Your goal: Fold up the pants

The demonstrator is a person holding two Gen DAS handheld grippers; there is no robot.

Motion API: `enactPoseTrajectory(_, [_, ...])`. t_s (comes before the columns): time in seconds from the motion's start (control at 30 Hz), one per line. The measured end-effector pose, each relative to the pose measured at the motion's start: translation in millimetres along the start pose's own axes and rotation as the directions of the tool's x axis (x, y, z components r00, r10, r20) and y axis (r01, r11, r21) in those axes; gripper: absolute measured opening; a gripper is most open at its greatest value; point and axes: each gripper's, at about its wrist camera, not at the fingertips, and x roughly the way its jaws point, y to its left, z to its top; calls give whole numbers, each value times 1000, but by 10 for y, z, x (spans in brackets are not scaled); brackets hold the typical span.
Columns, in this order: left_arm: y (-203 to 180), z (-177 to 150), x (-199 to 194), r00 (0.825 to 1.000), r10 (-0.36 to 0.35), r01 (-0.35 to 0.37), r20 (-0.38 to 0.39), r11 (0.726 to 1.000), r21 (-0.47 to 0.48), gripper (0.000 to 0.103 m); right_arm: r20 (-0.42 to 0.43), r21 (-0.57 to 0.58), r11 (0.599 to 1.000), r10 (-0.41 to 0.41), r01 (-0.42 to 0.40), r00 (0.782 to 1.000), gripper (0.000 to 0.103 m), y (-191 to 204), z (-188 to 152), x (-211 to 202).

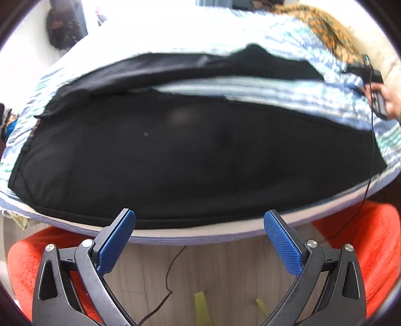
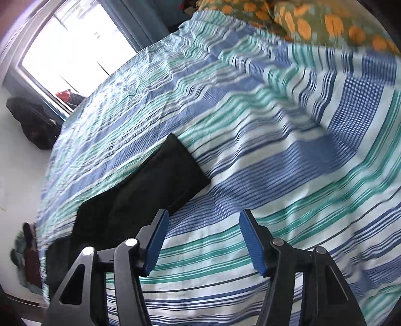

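Observation:
Black pants [image 1: 188, 150] lie spread across a blue, green and white striped bed sheet [image 1: 250, 87], with both legs running off to the right and a strip of sheet between them. My left gripper [image 1: 199, 213] is open at the bed's near edge, its blue pads just short of the pants' near hem and holding nothing. A hand [image 1: 392, 100] holds the other gripper at the far right, beyond the leg ends. In the right wrist view, my right gripper [image 2: 204, 213] is open over bare sheet [image 2: 275, 150]. The end of one black leg [image 2: 150, 190] lies just left of it.
A green and orange patterned cover [image 2: 325, 22] lies at the bed's far end. Orange-red fabric [image 1: 363, 250] shows below the bed edge on both sides, above a wooden floor with a black cable [image 1: 173, 275]. A bright window [image 2: 70, 42] and a dark bag [image 2: 32, 120] stand beyond the bed.

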Motion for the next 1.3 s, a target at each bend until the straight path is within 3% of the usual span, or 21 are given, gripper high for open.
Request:
enactPoseTrajectory(0.1, [-43, 14, 64, 1000, 17, -17, -15, 1000, 25, 102, 24, 95, 989, 109, -111, 994, 51, -19, -45, 361])
enactPoseTrajectory(0.27, [-40, 53, 125, 999, 42, -42, -19, 999, 12, 102, 76, 243, 962, 108, -123, 991, 51, -69, -9, 868])
enactPoseTrajectory(0.3, [-22, 64, 154, 999, 42, -42, -29, 999, 3, 102, 95, 261, 955, 120, -142, 988, 44, -73, 0, 921])
enactPoseTrajectory(0.33, [-5, 75, 184, 998, 43, -43, -41, 999, -6, 102, 104, 253, 959, 108, -131, 989, 22, -43, 18, 925])
enactPoseTrajectory(0.37, [1, 73, 180, 998, 43, -44, -48, 999, -12, 102, 118, 224, 968, 86, -111, 989, 15, 10, 41, 864])
enactPoseTrajectory(0.43, [8, 84, 195, 998, 42, -43, -46, 999, -18, 102, 167, 137, 983, 102, -125, 981, 13, 126, 54, 595])
enactPoseTrajectory(0.53, [19, 107, 220, 999, 33, -33, -29, 999, -17, 102, 196, -7, 1000, 10, -9, 980, 13, 202, -98, 126])
enactPoseTrajectory(0.63, [15, 133, 294, 998, 34, -35, -48, 999, -9, 102, 174, -17, 991, -127, 132, 976, 13, -8, -338, 4])
enactPoseTrajectory(0.67, [29, 166, 297, 998, 39, -39, -54, 999, -7, 102, 145, -23, 986, -159, 164, 977, 16, -76, -397, 44])
enactPoseTrajectory(0.7, [60, 238, 283, 998, 41, -41, -48, 999, -8, 102, 133, -22, 978, -204, 209, 970, 25, -136, -455, 70])
enactPoseTrajectory(0.8, [291, 683, 192, 997, 64, -62, 42, 997, -47, 102, 189, -10, 952, -297, 305, 936, 30, -199, -649, -90])
enactPoseTrajectory(0.83, [391, 896, 181, 994, 71, -66, 78, 995, -74, 102, 218, -17, 944, -318, 329, 923, 37, -150, -731, -170])
enactPoseTrajectory(0.93, [667, 1643, 336, 975, 115, -88, 192, 986, -144, 102, 293, -75, 950, -268, 302, 918, 56, 105, -1032, -465])
enactPoseTrajectory(1.0, [796, 2017, 669, 945, 229, -189, 232, 965, -180, 102, 323, -149, 952, -208, 267, 923, 61, 356, -1305, -633])
enactPoseTrajectory(1.03, [834, 2116, 926, 940, 280, -249, 197, 954, -165, 102, 329, -180, 951, -184, 252, 926, 65, 458, -1447, -700])
enactPoseTrajectory(1.1, [896, 2118, 1603, 932, 362, -361, 25, 932, -47, 102, 335, -235, 944, -146, 233, 931, 72, 626, -1769, -811])
enactPoseTrajectory(1.17, [900, 2004, 1601, 930, 348, -348, 116, 937, -21, 102, 330, -270, 932, -145, 241, 933, 76, 689, -2098, -878])
enactPoseTrajectory(1.23, [880, 2032, 1450, 930, 353, -353, 96, 935, -25, 102, 330, -297, 914, -172, 275, 928, 76, 680, -2399, -896])
enactPoseTrajectory(1.3, [820, 2012, 1195, 942, 311, -306, 126, 950, -57, 102, 345, -315, 895, -201, 315, 917, 76, 628, -2653, -923])
